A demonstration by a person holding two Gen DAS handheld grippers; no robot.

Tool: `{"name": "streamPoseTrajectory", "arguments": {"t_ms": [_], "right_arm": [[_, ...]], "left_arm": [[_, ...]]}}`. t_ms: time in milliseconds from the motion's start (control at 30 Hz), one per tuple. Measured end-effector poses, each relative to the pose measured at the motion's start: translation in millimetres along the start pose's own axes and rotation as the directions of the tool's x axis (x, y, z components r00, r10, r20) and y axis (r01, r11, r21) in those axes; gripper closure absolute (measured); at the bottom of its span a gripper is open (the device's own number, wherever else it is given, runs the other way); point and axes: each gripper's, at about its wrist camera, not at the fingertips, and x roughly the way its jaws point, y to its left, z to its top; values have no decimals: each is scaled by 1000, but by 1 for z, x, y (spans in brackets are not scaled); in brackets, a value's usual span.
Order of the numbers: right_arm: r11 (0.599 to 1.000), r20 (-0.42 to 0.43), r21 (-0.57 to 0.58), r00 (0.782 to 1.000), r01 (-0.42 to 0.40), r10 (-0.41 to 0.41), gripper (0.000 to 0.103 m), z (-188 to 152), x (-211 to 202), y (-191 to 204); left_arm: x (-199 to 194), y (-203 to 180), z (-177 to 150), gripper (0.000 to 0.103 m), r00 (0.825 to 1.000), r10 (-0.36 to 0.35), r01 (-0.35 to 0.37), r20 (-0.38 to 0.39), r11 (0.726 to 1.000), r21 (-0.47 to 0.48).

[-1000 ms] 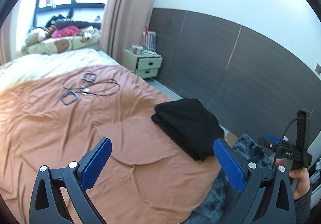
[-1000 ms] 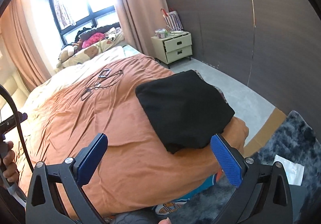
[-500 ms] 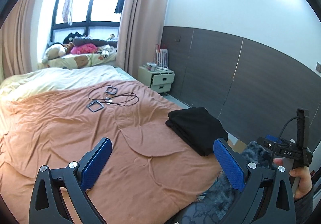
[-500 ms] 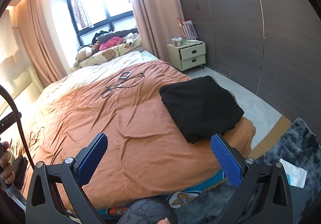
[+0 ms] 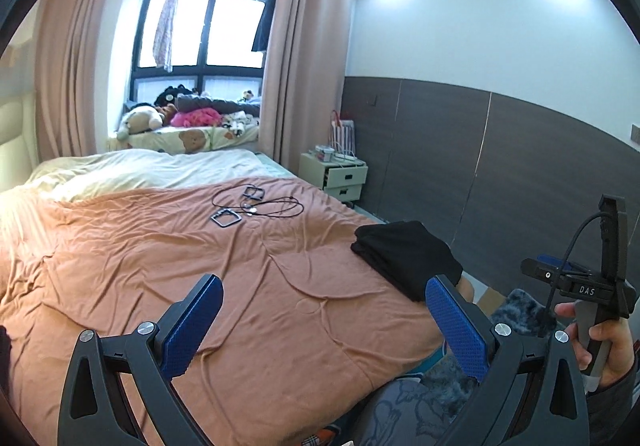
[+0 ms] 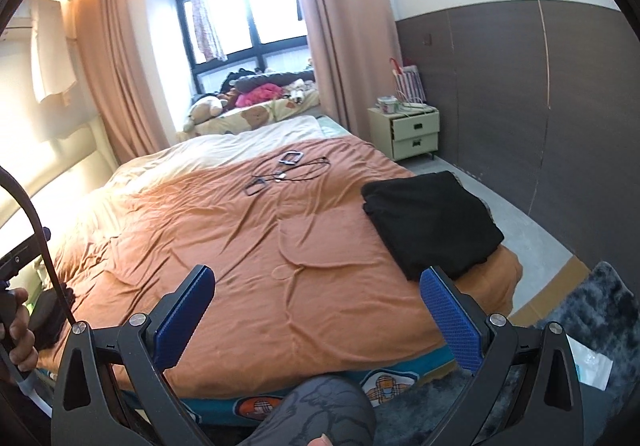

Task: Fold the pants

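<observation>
The black pants (image 5: 406, 256) lie folded in a neat rectangle at the right front corner of the orange bed cover (image 5: 200, 266); they also show in the right wrist view (image 6: 432, 218). My left gripper (image 5: 324, 322) is open and empty, held back above the bed's near edge. My right gripper (image 6: 318, 312) is open and empty, also held back from the bed. Neither gripper touches the pants. The right gripper's handle (image 5: 588, 286) shows in the left wrist view, held in a hand.
Black cables and small frames (image 5: 252, 206) lie mid-bed. A cream nightstand (image 6: 408, 132) stands by the dark wall panel. A dark shaggy rug (image 6: 592, 306) lies on the floor at right. A small black item (image 6: 50, 312) lies at the bed's left edge.
Both grippers have drawn back and tilted up from the bed, so the folded pants look smaller and farther. The pants have not moved. Both grippers stay open.
</observation>
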Motion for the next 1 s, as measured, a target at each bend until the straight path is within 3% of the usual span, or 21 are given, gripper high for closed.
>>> {"name": "streamPoseTrajectory", "arguments": {"t_ms": [600, 1000], "right_arm": [[991, 26, -53, 992, -119, 121, 0, -57, -20, 17], [988, 9, -67, 990, -137, 138, 0, -95, -19, 35]], "left_arm": [[-82, 17, -65, 1, 992, 122, -121, 45, 992, -28], [-108, 31, -124, 1, 967, 254, -253, 25, 967, -27]]}}
